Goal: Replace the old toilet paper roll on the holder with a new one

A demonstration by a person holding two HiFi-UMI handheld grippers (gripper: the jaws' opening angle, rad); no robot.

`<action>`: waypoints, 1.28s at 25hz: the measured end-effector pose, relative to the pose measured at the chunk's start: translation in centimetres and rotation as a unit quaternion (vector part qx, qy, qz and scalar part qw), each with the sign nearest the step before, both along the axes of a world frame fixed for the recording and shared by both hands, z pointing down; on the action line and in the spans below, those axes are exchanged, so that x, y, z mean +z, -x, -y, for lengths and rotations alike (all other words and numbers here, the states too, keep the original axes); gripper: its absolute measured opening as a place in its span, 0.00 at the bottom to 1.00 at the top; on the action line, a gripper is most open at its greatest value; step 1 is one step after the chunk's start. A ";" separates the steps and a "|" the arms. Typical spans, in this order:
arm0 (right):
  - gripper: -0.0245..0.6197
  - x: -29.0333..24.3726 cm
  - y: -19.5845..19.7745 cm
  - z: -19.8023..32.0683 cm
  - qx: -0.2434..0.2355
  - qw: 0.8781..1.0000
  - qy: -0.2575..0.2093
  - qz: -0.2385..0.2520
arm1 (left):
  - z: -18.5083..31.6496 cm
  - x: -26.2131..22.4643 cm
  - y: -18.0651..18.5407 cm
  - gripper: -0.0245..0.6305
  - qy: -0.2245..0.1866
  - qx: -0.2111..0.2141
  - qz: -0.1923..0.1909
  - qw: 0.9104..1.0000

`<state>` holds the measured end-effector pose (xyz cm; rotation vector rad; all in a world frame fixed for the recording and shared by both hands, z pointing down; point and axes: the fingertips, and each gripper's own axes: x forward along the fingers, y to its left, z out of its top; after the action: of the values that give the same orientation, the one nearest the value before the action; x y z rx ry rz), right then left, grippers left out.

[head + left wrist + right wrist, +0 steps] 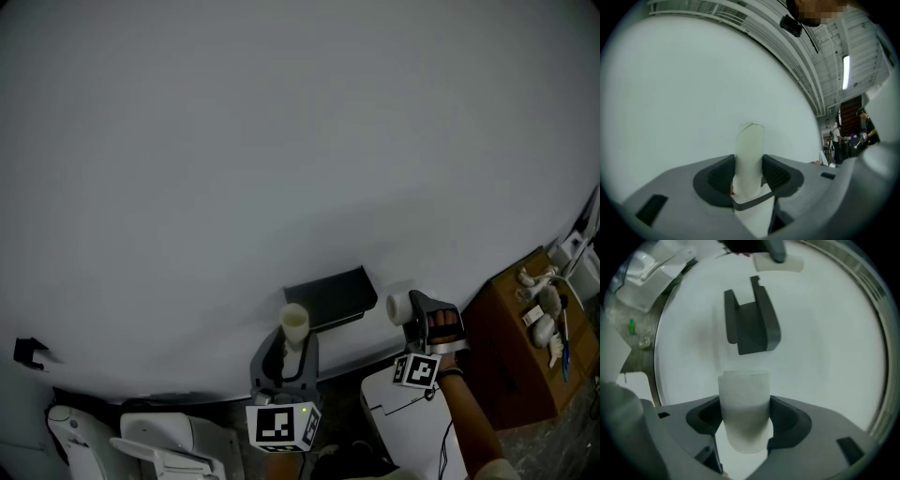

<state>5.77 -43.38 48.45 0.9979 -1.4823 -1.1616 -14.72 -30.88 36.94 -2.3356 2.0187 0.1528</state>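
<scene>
Background: plain white wall (281,141) fills most of the head view. Dark holder (328,297) is mounted low on it. A cardboard box (506,361) with small items on top stands at the right.

Left gripper (294,345): jaws clamped on the old roll (294,324), a cream cardboard tube (almost bare), standing upright just left of the holder and slightly below it. In the left gripper view, both pads press its sides (749,154).

Right gripper (415,317): jaws closed around the new roll (400,306), white, gripped across its body, just right of the holder. In the right gripper view, the roll (743,408) sits below the holder (751,322), apart from it.
</scene>
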 end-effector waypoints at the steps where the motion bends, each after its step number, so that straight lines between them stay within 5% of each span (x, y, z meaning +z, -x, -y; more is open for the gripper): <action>1: 0.50 0.4 0.3 0.0 -0.009 0.999 -0.006 -0.031 | -0.1 -0.1 0.1 0.32 -0.001 -0.001 0.000 1.000; 32: 0.50 2.4 13.4 -3.7 -0.105 0.994 -0.012 -0.025 | -6.9 -0.2 7.1 0.32 0.013 -0.116 0.035 0.993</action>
<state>-7.67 -39.71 50.80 0.8380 -1.5645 -1.3463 -21.79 -23.98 36.76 -2.0671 2.2465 0.0343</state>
